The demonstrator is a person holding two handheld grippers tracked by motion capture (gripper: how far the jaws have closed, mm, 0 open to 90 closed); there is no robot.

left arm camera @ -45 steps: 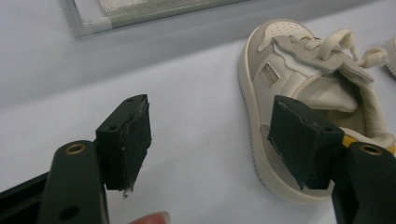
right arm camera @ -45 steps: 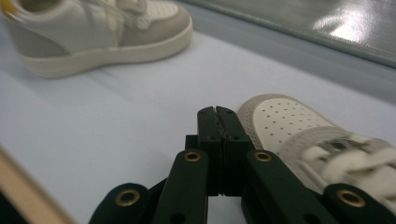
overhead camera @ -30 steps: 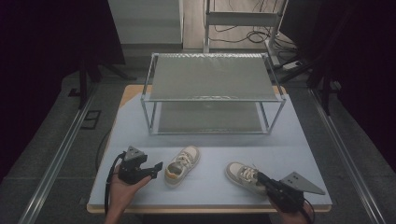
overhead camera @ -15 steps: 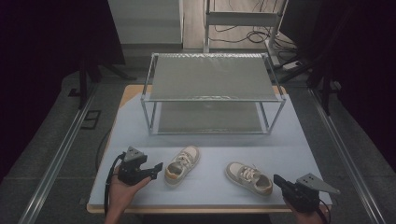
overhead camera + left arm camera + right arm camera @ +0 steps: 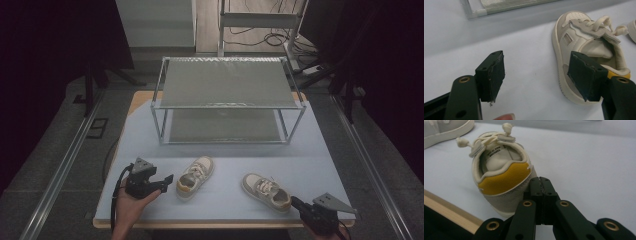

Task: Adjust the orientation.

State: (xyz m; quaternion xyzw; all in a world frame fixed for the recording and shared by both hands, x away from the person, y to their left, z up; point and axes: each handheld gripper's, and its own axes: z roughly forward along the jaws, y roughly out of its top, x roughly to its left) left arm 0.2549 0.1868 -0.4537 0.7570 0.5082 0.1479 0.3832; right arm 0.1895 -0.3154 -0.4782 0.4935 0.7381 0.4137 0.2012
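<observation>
Two small beige sneakers with yellow heel patches lie on the pale table (image 5: 225,210). The left shoe (image 5: 196,176) (image 5: 584,37) is just right of my left gripper (image 5: 167,179) (image 5: 539,72). That gripper is open, with bare tabletop between its pads (image 5: 496,72), and its right jaw stands by the shoe's heel side. The right shoe (image 5: 266,191) (image 5: 504,180) points away from my right gripper (image 5: 295,201) (image 5: 541,182). That gripper is shut, holds nothing, and its tip is right behind the yellow heel. Whether it touches the heel I cannot tell.
A two-tier metal rack (image 5: 227,102) with mesh shelves stands at the back of the table. The table's wooden front edge (image 5: 449,212) runs close under the right shoe's heel. Open tabletop lies between the shoes and the rack.
My right gripper has drawn back from the right shoe's heel, toward the table's front right corner and lower. The left gripper and both shoes have stayed put.
</observation>
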